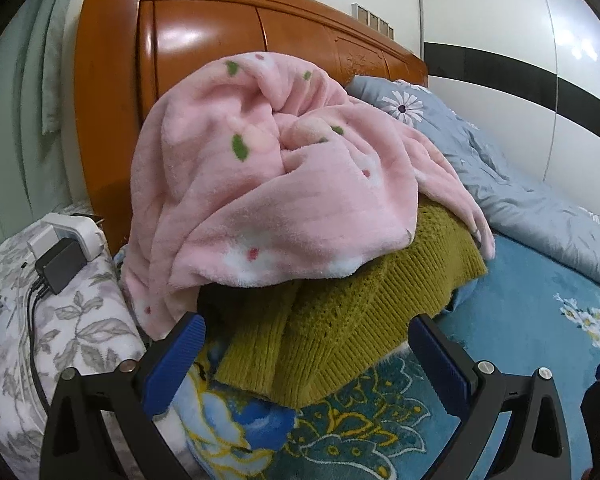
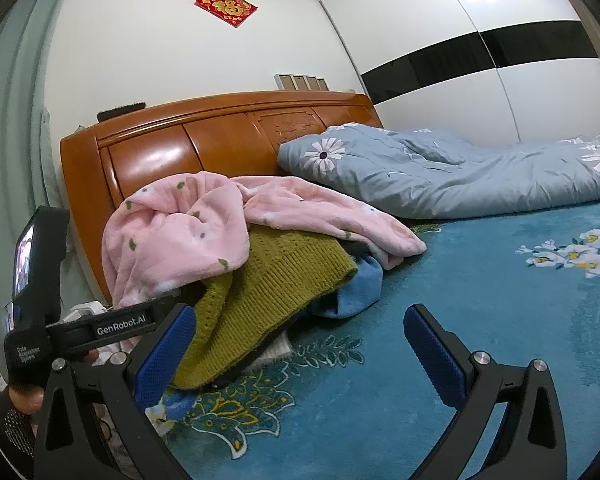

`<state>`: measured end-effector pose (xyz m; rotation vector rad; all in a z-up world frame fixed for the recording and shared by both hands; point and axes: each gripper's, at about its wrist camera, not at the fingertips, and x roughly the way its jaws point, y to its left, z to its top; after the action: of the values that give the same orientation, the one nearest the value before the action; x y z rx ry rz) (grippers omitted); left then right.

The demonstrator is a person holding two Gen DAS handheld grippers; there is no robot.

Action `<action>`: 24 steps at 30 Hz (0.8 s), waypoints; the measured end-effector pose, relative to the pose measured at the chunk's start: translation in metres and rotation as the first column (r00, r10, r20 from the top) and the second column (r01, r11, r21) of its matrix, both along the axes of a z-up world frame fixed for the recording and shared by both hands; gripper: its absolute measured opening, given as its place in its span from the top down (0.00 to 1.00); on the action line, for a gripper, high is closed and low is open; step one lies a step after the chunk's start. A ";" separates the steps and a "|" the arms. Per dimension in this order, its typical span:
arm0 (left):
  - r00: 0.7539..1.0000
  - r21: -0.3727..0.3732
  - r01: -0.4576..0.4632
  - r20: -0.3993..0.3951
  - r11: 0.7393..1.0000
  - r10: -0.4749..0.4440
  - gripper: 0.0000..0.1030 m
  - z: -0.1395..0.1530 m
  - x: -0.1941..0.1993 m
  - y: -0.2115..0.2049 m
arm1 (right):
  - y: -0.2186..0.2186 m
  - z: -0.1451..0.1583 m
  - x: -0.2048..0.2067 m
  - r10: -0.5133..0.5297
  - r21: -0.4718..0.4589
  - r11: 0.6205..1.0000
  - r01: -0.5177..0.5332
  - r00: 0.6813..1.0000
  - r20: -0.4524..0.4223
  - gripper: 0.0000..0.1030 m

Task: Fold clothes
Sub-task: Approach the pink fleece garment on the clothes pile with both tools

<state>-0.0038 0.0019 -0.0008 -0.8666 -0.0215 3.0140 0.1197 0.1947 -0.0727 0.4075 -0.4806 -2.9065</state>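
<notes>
— Blue floral bedding (image 2: pixel 480 320) covers the bed, with a wooden headboard (image 2: pixel 220 140) behind. How do the tongs stand?

— Both are spread wide and grip nothing. The left gripper (image 1: pixel 306 354) hangs low with its blue pads (image 1: pixel 172 364) on either side of the near edge of the clothes heap, though no cloth sits between them pressed. The right gripper (image 2: pixel 300 350) hovers over bare bedding, the heap just beside its left pad.

— And the clothes themselves?

— One loose pile against the headboard. A pink fleece garment (image 1: pixel 260 168) lies crumpled on top, draped over an olive knitted sweater (image 1: pixel 340 312); a light blue piece (image 2: pixel 360 284) pokes out beneath on the far side, and something white peeks from under the sweater in the right wrist view.

— Any folded stack in view?

— None shows in either picture. Every garment seen is bunched, with no squared edges. So, judged from how they lie, the visible clothes all remain to be folded.

— Anything else nearby?

— A grey flowered duvet (image 2: pixel 460 168) lies bundled further along, and a charger (image 1: pixel 60 260) rests on a leaf-print cushion (image 1: pixel 80 320) at the left.
</notes>
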 end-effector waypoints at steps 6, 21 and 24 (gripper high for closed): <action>1.000 0.005 0.013 -0.011 1.000 -0.013 0.00 -0.006 -0.010 -0.002 | -0.016 0.005 -0.001 0.009 0.033 0.999 -0.009 1.000 -0.004 0.00; 0.999 0.066 -0.004 -0.049 0.998 0.007 0.00 0.003 -0.006 -0.027 | -0.028 -0.016 0.001 -0.007 0.162 0.987 -0.003 0.998 0.058 0.00; 0.998 0.120 0.006 -0.066 0.993 0.002 0.00 0.009 -0.007 -0.040 | -0.032 -0.019 0.001 0.001 0.171 0.985 -0.013 0.997 0.072 0.00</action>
<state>-0.0105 -0.0380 0.0083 -0.7556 -0.1988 3.0004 0.1212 0.1627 -0.0920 0.5373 -0.2388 -2.9446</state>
